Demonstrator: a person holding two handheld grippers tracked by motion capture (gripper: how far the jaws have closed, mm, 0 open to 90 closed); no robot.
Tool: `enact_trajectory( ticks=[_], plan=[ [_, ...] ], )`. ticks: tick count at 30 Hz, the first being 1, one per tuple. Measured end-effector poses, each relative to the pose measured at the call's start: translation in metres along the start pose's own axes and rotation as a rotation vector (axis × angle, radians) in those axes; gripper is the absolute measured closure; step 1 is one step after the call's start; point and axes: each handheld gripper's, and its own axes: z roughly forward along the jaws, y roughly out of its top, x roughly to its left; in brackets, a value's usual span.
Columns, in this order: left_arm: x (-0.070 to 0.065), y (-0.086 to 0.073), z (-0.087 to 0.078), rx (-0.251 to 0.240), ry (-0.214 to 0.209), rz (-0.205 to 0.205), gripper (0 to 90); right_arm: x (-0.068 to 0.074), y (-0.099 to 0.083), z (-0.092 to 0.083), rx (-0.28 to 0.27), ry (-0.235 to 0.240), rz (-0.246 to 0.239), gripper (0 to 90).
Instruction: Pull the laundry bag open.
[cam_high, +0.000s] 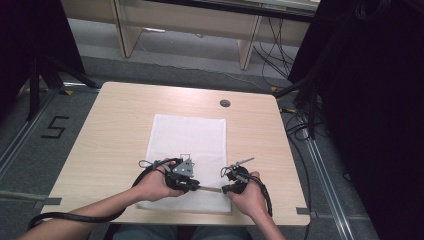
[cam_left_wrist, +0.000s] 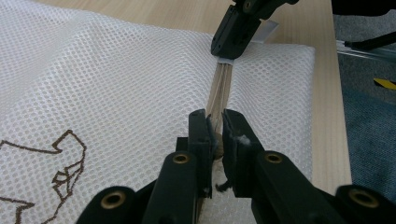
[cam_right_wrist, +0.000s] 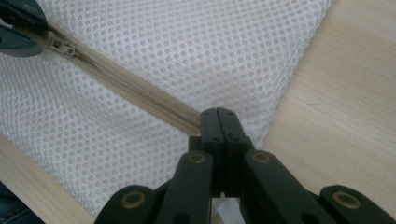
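Observation:
A white mesh bag (cam_high: 187, 135) (cam_left_wrist: 116, 84) (cam_right_wrist: 187, 42) lies flat on the wooden table (cam_high: 115, 125). Its beige zipper (cam_high: 210, 189) (cam_left_wrist: 222, 86) (cam_right_wrist: 130, 86) runs along the near edge and is stretched between the two grippers. My left gripper (cam_high: 199, 187) (cam_left_wrist: 215, 121) is shut on the zipper pull, at the slider (cam_right_wrist: 60, 44). My right gripper (cam_high: 223, 189) (cam_right_wrist: 218, 116) is shut on the zipper's end at the bag's near right corner. It also appears at the top of the left gripper view (cam_left_wrist: 229, 51).
A round cable hole (cam_high: 225, 103) sits in the table's far side. A brown printed outline (cam_left_wrist: 65, 158) marks the bag. The table's right edge (cam_left_wrist: 334, 93) lies close beyond the bag's corner. Cables and dark stands (cam_high: 305, 115) crowd the floor on the right.

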Motion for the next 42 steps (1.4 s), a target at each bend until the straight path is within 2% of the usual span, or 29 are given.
enact_trajectory(
  ticks=[5, 7, 11, 13, 14, 15, 19, 24, 26, 27, 28, 30, 31, 33, 34, 35, 36, 37, 39, 40, 42],
  plan=[
    [0.001, -0.001, -0.003, -0.001, 0.008, 0.004, 82.1, 0.0, 0.0, 0.0, -0.002, -0.001, 0.001, 90.0],
    [0.001, -0.001, -0.004, -0.006, 0.002, -0.01, 82.1, 0.0, 0.0, 0.0, 0.001, -0.001, 0.0, 90.0],
    [0.001, -0.002, -0.006, 0.01, 0.015, 0.009, 82.1, 0.0, 0.0, 0.0, -0.003, -0.002, 0.0, 90.0],
    [0.001, -0.003, -0.007, 0.007, 0.01, 0.004, 82.1, 0.002, 0.0, 0.0, 0.002, 0.007, 0.023, 90.0],
    [0.001, -0.003, -0.008, 0.004, 0.012, 0.008, 82.1, 0.0, 0.0, 0.0, -0.002, -0.003, 0.0, 90.0],
    [0.002, -0.004, -0.009, -0.006, 0.002, -0.007, 82.1, 0.0, 0.0, 0.0, -0.003, -0.002, 0.001, 90.0],
    [0.002, -0.005, -0.009, -0.011, 0.004, -0.011, 82.1, 0.0, 0.0, 0.0, 0.0, 0.0, 0.001, 90.0],
    [0.002, -0.006, -0.012, 0.002, 0.007, 0.002, 82.1, 0.0, 0.0, 0.0, -0.007, -0.001, -0.007, 90.0],
    [0.002, -0.007, -0.014, 0.0, 0.012, 0.0, 82.1, 0.002, 0.0, -0.001, 0.004, 0.001, 0.011, 90.0],
    [0.003, -0.008, -0.016, -0.008, 0.01, -0.003, 82.1, 0.0, 0.0, 0.0, -0.008, -0.001, -0.007, 90.0],
    [0.003, -0.008, -0.016, -0.007, 0.004, -0.019, 82.1, 0.0, 0.0, 0.0, -0.001, -0.001, 0.003, 90.0],
    [0.003, -0.009, -0.016, -0.002, 0.009, -0.003, 82.1, 0.0, 0.0, 0.0, -0.001, -0.002, 0.0, 90.0],
    [0.002, -0.009, -0.016, 0.0, 0.009, 0.002, 82.1, 0.002, 0.0, 0.0, 0.004, 0.005, 0.025, 90.0],
    [0.002, -0.009, -0.016, -0.006, 0.006, 0.003, 82.1, 0.0, 0.0, 0.0, -0.007, -0.002, -0.008, 90.0],
    [0.002, -0.009, -0.016, -0.007, 0.006, -0.004, 82.1, 0.0, 0.0, 0.0, -0.007, -0.001, -0.007, 90.0],
    [0.002, -0.009, -0.017, -0.001, 0.011, 0.004, 82.1, 0.002, 0.0, -0.001, 0.002, -0.001, 0.008, 90.0],
    [0.003, -0.01, -0.018, 0.004, 0.014, 0.012, 82.1, 0.001, 0.0, 0.0, -0.002, 0.0, 0.003, 90.0],
    [0.003, -0.01, -0.019, 0.002, 0.014, 0.002, 82.1, 0.002, 0.0, -0.001, 0.005, 0.001, 0.013, 90.0],
    [0.004, -0.011, -0.021, 0.004, 0.016, 0.009, 82.1, 0.0, 0.0, 0.0, -0.006, -0.001, -0.006, 90.0],
    [0.004, -0.012, -0.021, -0.009, 0.008, -0.013, 82.1, 0.0, 0.0, 0.0, -0.006, -0.002, -0.006, 90.0],
    [0.003, -0.012, -0.022, -0.005, 0.016, 0.0, 82.1, 0.0, 0.0, 0.0, -0.007, -0.002, -0.007, 90.0]
  ],
)
